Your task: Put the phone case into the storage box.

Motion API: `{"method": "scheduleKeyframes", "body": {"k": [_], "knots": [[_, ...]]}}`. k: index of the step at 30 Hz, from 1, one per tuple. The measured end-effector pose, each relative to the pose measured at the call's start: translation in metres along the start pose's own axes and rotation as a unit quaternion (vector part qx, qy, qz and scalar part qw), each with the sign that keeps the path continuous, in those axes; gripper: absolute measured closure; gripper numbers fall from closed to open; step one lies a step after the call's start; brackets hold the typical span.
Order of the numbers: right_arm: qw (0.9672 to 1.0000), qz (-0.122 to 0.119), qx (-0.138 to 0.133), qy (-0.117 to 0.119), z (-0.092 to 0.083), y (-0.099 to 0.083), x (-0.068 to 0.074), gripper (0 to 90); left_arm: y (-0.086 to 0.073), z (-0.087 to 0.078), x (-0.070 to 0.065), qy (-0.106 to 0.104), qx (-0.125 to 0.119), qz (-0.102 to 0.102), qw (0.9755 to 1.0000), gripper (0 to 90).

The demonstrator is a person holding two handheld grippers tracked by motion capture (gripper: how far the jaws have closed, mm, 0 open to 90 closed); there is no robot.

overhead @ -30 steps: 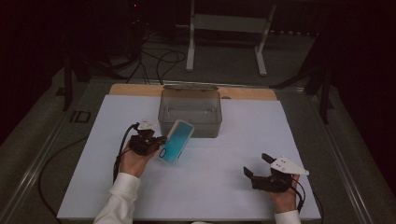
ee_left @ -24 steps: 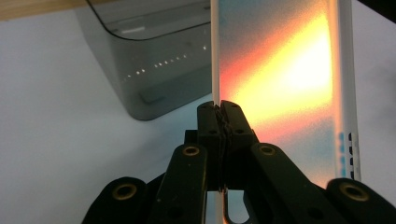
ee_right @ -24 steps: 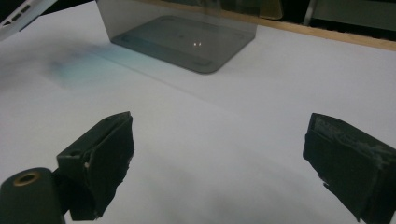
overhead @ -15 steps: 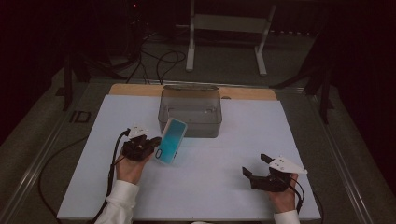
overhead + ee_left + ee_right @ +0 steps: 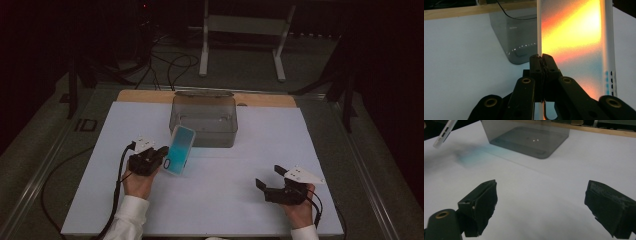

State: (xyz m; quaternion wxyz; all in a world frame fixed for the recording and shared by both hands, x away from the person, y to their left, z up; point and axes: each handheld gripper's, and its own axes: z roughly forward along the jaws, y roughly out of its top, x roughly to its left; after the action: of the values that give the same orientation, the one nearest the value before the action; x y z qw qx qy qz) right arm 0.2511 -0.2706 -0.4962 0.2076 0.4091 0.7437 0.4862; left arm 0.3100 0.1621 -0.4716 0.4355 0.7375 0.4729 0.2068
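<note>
White sleeves, black tongs
Left tongs (image 5: 161,155) and right tongs (image 5: 270,177) have black linked arms with brass-coloured pivots, white top plates and trailing black cables.

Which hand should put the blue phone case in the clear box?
Probably the left. The left gripper is already shut on the phone case, held beside the clear box. The right gripper is open, holds nothing, and sits farther from the box.
</note>
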Motion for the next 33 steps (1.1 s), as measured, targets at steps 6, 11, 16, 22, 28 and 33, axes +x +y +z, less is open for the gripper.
{"method": "scheduleKeyframes", "body": {"k": [6, 11, 16, 22, 28, 33], "knots": [[0.9999, 0.009, 0.003, 0.005, 0.005, 0.009, 0.005, 10.8, 0.001, -0.003, -0.001, 0.011, -0.012, 0.000, 0.9999, 89.1], [0.9997, 0.015, 0.017, 0.005, 0.011, 0.017, 0.007, 10.9, 0.002, -0.006, -0.001, 0.021, -0.023, 0.001, 0.9995, 89.1], [0.9995, 0.014, 0.025, 0.017, 0.025, 0.031, 0.017, 13.7, 0.001, -0.005, -0.004, 0.022, -0.026, 0.006, 0.9994, 89.1], [0.9995, 0.002, 0.011, 0.031, 0.034, 0.043, 0.027, 15.9, 0.002, -0.007, -0.004, 0.025, -0.032, 0.006, 0.9992, 89.1], [0.9989, 0.005, -0.021, 0.043, 0.043, 0.059, 0.038, 22.1, 0.004, -0.009, -0.004, 0.034, -0.042, 0.002, 0.9985, 89.1], [0.9980, 0.005, -0.022, 0.060, 0.053, 0.073, 0.050, 21.1, 0.005, -0.011, -0.005, 0.035, -0.049, -0.001, 0.9982, 89.1]]}}
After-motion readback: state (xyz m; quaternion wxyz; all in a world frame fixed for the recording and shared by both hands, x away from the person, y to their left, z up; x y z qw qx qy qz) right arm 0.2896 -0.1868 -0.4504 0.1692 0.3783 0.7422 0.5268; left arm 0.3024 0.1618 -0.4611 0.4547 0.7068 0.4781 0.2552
